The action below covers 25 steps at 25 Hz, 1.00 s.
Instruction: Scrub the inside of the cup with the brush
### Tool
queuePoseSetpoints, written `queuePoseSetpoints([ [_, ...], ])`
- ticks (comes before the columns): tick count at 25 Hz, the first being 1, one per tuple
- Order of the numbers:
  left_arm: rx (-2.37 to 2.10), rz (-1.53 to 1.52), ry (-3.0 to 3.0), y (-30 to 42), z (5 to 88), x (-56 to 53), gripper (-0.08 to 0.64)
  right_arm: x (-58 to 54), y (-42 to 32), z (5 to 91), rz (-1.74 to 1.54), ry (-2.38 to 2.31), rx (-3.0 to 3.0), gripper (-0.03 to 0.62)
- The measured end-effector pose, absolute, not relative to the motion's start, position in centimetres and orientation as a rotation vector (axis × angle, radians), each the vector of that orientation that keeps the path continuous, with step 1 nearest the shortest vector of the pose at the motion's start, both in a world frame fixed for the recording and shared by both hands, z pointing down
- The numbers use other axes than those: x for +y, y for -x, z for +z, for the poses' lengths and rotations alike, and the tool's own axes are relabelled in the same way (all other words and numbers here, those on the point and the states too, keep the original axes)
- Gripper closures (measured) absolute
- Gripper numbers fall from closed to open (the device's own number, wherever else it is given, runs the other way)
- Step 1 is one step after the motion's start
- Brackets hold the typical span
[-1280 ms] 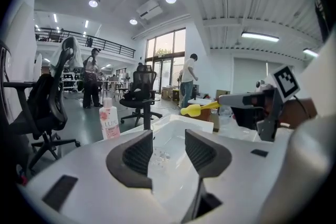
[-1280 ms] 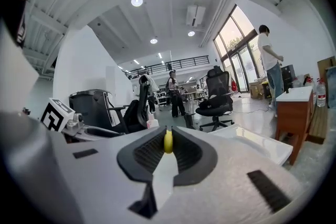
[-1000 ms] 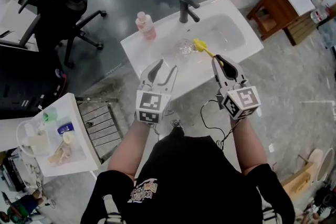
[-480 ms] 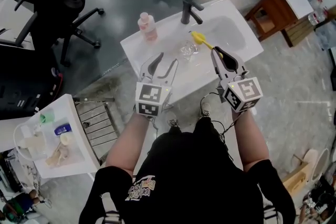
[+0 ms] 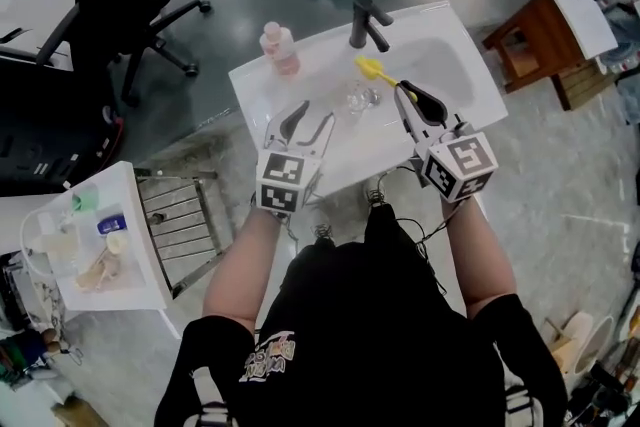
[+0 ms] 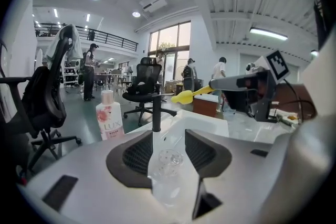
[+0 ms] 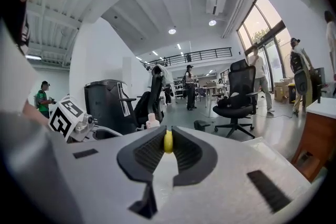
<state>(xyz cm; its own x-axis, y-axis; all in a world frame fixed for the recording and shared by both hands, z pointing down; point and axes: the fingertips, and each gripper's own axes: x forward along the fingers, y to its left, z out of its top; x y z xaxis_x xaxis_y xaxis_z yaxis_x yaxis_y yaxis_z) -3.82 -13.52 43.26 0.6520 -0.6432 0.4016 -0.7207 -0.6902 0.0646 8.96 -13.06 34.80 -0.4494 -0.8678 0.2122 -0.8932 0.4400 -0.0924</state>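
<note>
— Head view first. Cup?

— Clear cup point(image 5: 358, 97) upright on the white sink point(image 5: 262, 93), at the left edge of the basin point(image 5: 435, 55), on the near side of the black faucet point(image 5: 365, 20). Pink bottle point(image 5: 278, 48) farther left on the same top.

— And the two claws?

— Near the cup, the left gripper point(image 5: 316, 115), just short of it and not touching. To the right, the right gripper point(image 5: 405, 90), with a yellow brush point(image 5: 372, 68) sticking out toward the far left, its head in the air just beyond the cup.

— Left gripper view?

— Jaws spread wide, gripping nothing. Cup seen in the gap, ahead of the tips. Faucet behind it, bottle at left, brush and right gripper up at the right.

— Right gripper view?

— Jaws clamped tight on the brush's yellow handle. At the left edge, the left gripper; far off at the right, a black office chair point(image 7: 239, 97).
</note>
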Motion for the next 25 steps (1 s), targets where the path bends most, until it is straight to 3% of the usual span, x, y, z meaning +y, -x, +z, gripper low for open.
queuePoseSetpoints([
  [25, -1.041, 1.073, -2.536, -0.4, 57.2, -16.2, 0.391, -19.5, -9.6, 45.7, 0.419, -1.101, -2.534, 0.555],
])
